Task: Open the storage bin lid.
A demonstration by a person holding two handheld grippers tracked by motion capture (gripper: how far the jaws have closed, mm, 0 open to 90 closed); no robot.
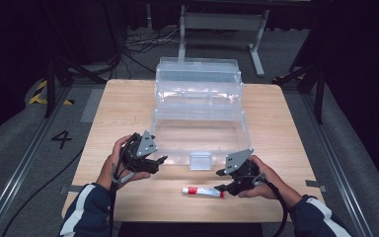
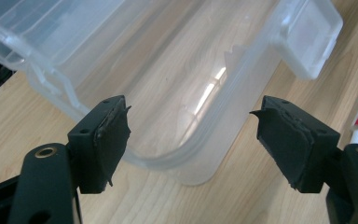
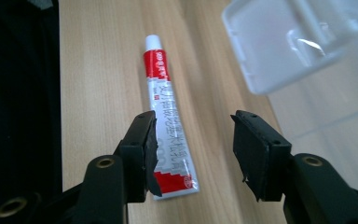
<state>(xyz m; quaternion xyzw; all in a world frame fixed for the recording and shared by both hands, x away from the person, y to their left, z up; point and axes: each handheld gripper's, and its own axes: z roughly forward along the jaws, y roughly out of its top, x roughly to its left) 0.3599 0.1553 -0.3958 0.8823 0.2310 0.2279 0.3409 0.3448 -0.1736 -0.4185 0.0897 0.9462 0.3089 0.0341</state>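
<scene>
A small tube, white with red bands and a white cap, lies flat on the wooden table's near edge, its long axis running left to right with the cap to the left. Just beyond it stands a clear plastic storage box, open, its front latch tab hanging toward the tube.
</scene>
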